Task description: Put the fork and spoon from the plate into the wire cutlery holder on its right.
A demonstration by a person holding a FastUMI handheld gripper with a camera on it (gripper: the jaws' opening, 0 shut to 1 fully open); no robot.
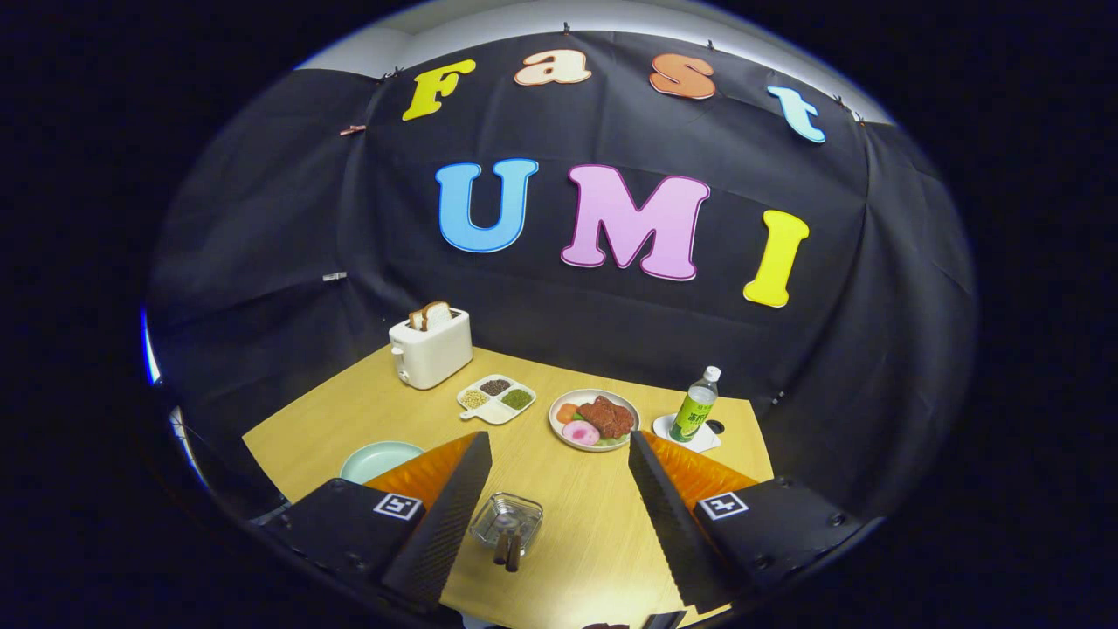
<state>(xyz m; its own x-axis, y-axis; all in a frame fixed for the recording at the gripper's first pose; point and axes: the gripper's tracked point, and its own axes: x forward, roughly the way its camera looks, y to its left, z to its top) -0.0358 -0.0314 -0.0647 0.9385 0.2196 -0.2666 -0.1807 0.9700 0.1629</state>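
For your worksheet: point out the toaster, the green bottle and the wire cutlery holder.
toaster (431, 351): gripper view, its front wall.
green bottle (694, 407): gripper view, its label.
wire cutlery holder (507, 521): gripper view, its rim, between the open fingers.

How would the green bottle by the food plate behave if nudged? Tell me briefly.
The green bottle stands tall and narrow on a small white coaster, so it would probably tip rather than slide. It looks like plastic, likely light. The gripper is open, well short of it.

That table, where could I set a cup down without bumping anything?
The open gripper frames bare table between the wire holder and its right finger, reaching to the food plate. Another patch lies between the toaster and green plate. The far row, through the divided dish to the bottle, is crowded.
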